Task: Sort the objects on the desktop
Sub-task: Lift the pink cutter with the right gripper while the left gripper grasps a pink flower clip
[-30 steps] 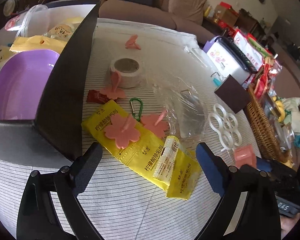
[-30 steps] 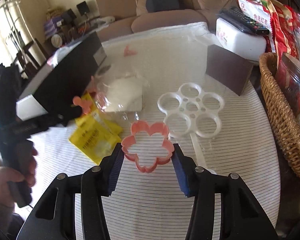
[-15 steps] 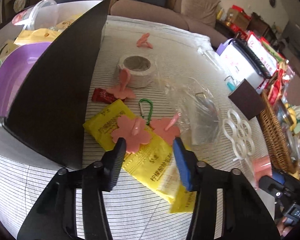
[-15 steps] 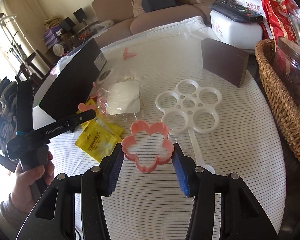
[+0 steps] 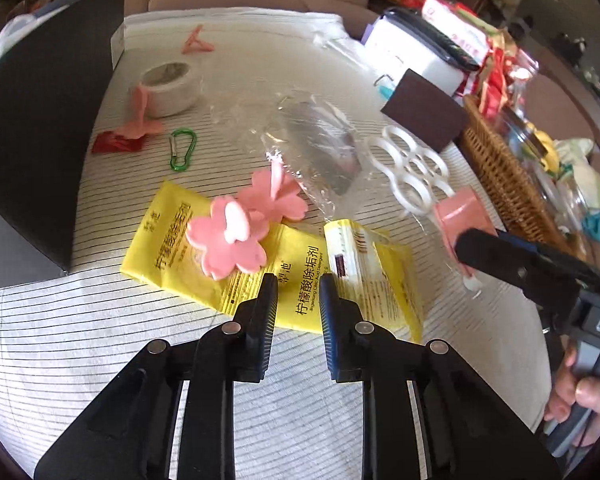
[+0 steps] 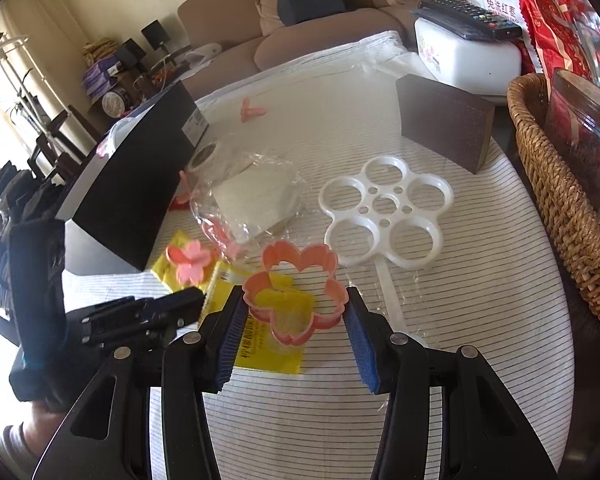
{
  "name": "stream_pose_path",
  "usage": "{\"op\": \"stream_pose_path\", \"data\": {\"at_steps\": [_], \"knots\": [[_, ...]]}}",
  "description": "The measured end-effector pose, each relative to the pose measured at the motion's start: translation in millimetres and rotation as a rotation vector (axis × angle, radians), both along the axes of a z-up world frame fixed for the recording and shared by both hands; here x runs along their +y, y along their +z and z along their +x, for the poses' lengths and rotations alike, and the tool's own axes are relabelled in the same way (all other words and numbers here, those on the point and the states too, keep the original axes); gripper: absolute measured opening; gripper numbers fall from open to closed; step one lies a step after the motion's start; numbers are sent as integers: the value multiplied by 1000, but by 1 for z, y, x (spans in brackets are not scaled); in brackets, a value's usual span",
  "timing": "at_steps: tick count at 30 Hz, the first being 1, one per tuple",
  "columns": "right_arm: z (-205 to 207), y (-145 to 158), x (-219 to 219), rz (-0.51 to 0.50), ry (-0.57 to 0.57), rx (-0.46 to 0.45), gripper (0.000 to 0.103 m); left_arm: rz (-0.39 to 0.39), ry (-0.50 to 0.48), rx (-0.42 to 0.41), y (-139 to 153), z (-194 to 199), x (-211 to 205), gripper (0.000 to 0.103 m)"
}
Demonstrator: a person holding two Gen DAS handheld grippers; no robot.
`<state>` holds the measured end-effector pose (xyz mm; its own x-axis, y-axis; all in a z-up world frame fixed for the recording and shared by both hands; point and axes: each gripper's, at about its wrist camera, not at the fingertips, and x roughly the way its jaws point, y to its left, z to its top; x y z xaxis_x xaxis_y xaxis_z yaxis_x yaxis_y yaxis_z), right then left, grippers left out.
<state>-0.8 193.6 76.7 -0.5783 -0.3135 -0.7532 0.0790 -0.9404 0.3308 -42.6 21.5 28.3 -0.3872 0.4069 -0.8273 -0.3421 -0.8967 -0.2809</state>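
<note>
Right now my right gripper [image 6: 294,312] is squeezing the pink flower ring [image 6: 296,290] between its pads. My left gripper [image 5: 298,294] has just been closing, with a small gap and nothing pinched, hanging over the yellow packet [image 5: 300,280]. Farther back, a pink flower piece [image 5: 226,240] is lying on that packet, then the white ring tray [image 6: 384,216].

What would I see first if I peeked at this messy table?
Probably the pink flower-shaped ring, pinched in the right claw just above the striped cloth. Next, the bright yellow packet near the table's front edge, with a pink flower piece on it and the left claw right over it.
</note>
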Motion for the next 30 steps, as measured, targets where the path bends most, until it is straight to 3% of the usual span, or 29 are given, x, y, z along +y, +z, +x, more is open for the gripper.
{"op": "stream_pose_path", "data": {"at_steps": [3,7,9,10,19,20,21,23,30], "knots": [[-1,0,1,-1,-5,2,50,47,61,-3,11,-10,-21,24],[-2,-3,-1,4,-3,-10,50,43,133,6,17,-20,-50,34],[-2,-4,-3,6,1,-10,50,26,135,19,15,-23,-54,50],[-3,-3,-4,6,2,-8,50,19,133,24,14,-24,-54,52],[-4,-7,-13,13,11,-14,50,-103,38,95,7,-17,-21,52],[-5,-7,-13,12,10,-13,50,-96,31,94,6,-17,-21,48],[-5,-7,-14,10,9,-12,50,-79,30,83,4,-17,-22,25],[-7,-7,-16,7,12,-13,50,-28,45,50,4,-21,-28,6],[-10,-4,-25,0,30,-4,50,127,78,45,28,-26,-58,4]]}}
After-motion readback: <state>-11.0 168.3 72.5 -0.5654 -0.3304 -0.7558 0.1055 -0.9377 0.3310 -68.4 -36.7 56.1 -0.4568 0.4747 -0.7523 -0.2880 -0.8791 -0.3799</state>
